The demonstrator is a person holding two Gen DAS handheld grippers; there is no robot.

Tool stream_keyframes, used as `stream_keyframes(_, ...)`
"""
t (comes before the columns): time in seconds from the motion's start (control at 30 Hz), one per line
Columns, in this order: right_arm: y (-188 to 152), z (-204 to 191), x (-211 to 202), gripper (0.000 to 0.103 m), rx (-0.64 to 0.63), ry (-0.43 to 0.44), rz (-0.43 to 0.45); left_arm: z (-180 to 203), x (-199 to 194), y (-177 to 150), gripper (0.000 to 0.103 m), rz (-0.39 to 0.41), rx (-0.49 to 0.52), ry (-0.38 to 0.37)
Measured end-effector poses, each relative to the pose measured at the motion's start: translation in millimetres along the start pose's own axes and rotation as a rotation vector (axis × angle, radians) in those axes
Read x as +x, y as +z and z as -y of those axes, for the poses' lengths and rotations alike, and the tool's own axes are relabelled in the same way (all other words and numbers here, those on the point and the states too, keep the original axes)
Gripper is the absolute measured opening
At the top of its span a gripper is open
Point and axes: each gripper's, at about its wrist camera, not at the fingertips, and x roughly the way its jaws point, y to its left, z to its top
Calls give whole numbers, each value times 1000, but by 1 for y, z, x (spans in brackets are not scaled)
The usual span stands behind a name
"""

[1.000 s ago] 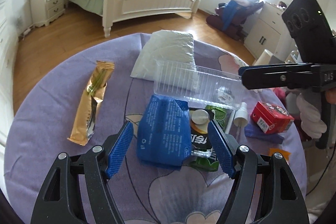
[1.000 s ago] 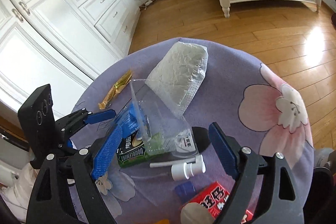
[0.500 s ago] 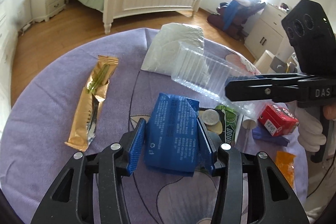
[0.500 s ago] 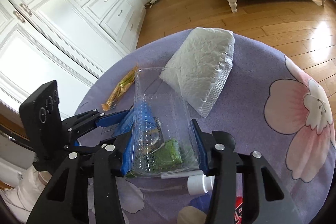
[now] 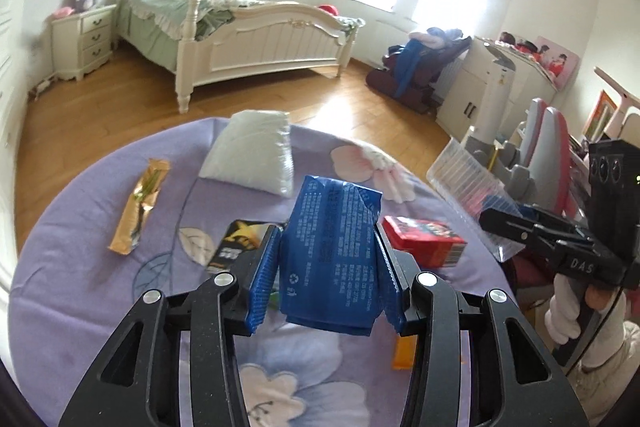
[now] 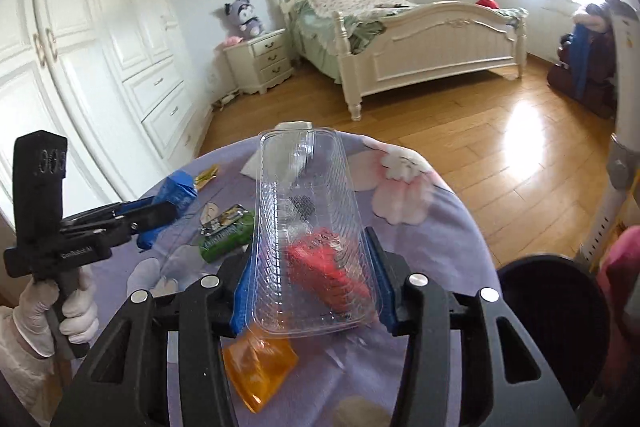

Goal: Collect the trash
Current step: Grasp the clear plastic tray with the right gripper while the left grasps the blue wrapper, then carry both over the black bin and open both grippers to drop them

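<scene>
My left gripper (image 5: 326,279) is shut on a blue paper pack (image 5: 332,251) and holds it above the round purple table (image 5: 80,267). It also shows in the right wrist view (image 6: 172,195). My right gripper (image 6: 312,283) is shut on a clear plastic tray (image 6: 308,227), lifted over the table's right side; the tray also shows in the left wrist view (image 5: 468,183). On the table lie a gold wrapper (image 5: 138,207), a white bag (image 5: 252,151), a red box (image 5: 424,241), a green packet (image 6: 228,237) and an orange wrapper (image 6: 260,371).
A black round bin (image 6: 556,315) stands at the right of the table in the right wrist view. A dark packet (image 5: 240,241) lies under the left gripper. A bed (image 5: 248,39), wooden floor and cupboards lie beyond the table.
Both grippers closed on their items and lifted them: the left raised the blue pack, the right carried the clear tray up and off to the right.
</scene>
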Motion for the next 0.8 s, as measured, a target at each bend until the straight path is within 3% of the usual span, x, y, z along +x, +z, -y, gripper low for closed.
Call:
stream_keyframes(0.27, -50, 75, -66, 47, 128, -218, 116, 101, 19, 13, 46, 35, 97, -151)
stream_keyframes(0.53, -85, 129, -82, 47, 229, -305, 114, 188, 72, 5, 46, -35, 157, -258)
stream_keyframes(0.8, -107, 166, -79, 48, 294, -366, 85, 237, 128, -16, 46, -150, 171, -324)
